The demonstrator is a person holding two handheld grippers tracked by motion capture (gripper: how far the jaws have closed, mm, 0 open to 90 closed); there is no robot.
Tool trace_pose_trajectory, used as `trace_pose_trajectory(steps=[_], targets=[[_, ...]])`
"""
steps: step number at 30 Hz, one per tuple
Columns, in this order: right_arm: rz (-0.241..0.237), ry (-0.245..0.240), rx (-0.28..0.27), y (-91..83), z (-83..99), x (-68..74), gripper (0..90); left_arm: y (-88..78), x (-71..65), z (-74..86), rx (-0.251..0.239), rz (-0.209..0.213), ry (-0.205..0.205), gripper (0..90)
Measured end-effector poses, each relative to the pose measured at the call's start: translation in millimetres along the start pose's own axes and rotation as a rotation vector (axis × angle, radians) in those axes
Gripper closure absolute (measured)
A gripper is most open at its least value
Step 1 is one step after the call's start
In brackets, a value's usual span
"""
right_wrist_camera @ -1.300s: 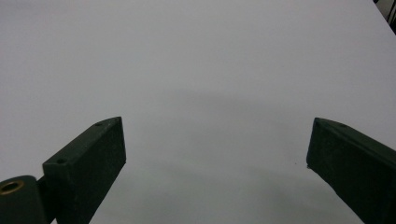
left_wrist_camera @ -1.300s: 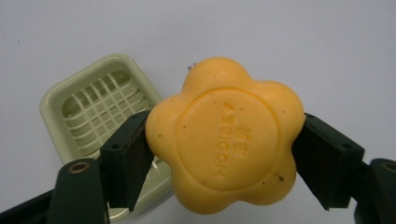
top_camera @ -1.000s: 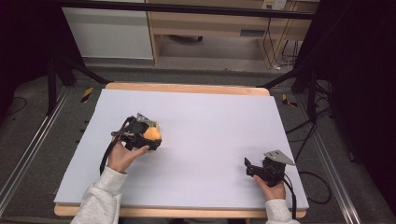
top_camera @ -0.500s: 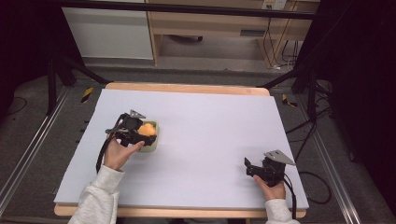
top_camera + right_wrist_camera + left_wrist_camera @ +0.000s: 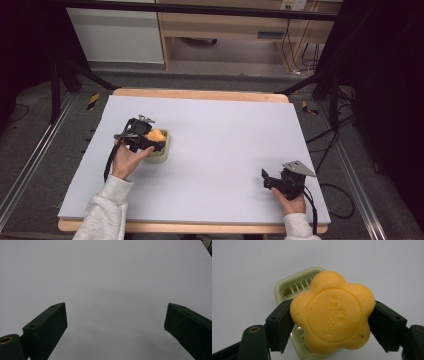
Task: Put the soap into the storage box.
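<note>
An orange flower-shaped soap [image 5: 333,311] is clamped between the two black jaws of my left gripper [image 5: 332,322]. It hangs just above a pale green slotted soap dish [image 5: 298,285] on the white table top. From above, the left gripper [image 5: 152,142] sits left of centre, with the soap [image 5: 154,135] over the dish [image 5: 161,150]. My right gripper [image 5: 267,179] rests near the front right of the table, and in its own view its jaws [image 5: 115,325] stand wide apart over bare white surface.
The white table top [image 5: 225,135] has a wooden edge at the back and front. Metal rails run along both sides on the floor. A cable trails from each gripper. Shelving and cables stand beyond the far edge.
My left gripper has carried the soap to the left and slightly down, revealing the green dish under it. The right gripper has stayed put.
</note>
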State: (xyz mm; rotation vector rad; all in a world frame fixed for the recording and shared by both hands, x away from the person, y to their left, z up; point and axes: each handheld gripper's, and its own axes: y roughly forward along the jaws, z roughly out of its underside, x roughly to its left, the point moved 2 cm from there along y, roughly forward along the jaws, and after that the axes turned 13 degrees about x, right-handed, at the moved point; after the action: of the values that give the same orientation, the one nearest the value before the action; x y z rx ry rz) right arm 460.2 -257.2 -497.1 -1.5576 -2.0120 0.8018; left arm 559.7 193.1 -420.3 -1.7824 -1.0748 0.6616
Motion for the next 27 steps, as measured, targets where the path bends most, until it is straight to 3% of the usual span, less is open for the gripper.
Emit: trace_pose_trajectory(steps=[16, 27], targets=[[0.0, -0.002, 0.0, 0.0, 0.0, 0.0, 5.0, 13.7, 9.2, 1.0, 0.032, -0.018, -0.015, 25.3], [0.0, -0.002, 0.0, 0.0, 0.0, 0.0, 5.0, 23.3, 7.4, -0.3, 0.06, -0.027, -0.01, 25.3]])
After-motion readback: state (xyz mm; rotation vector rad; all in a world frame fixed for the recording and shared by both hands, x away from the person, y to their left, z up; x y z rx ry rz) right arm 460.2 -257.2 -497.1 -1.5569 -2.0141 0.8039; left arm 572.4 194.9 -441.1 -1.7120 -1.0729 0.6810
